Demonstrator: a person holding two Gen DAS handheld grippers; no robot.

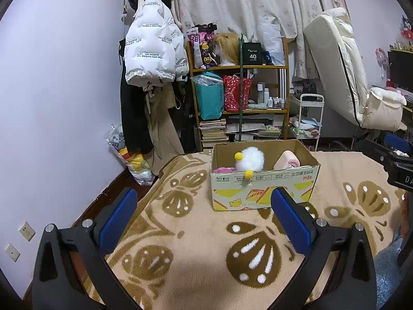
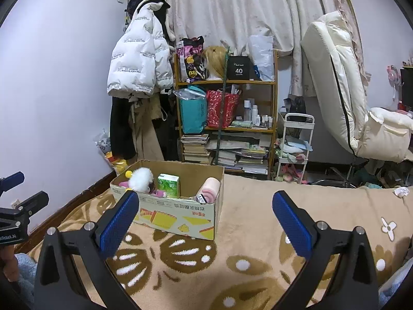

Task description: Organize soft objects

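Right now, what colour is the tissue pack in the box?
Green and white. The tissue pack shows best in the right wrist view, standing inside the box.

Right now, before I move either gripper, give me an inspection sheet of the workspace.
Surface: tan blanket with brown pattern, flat.
Job's things: open box holds white plush, green tissue pack, pink roll, pink item.
Clutter: crumpled white wad on blanket's right edge.
Grippers: left gripper open, empty; right gripper open, empty.
Cables: nothing seen.
Surroundings: shelf, hanging white jacket, curtain, cream chair, white cart.
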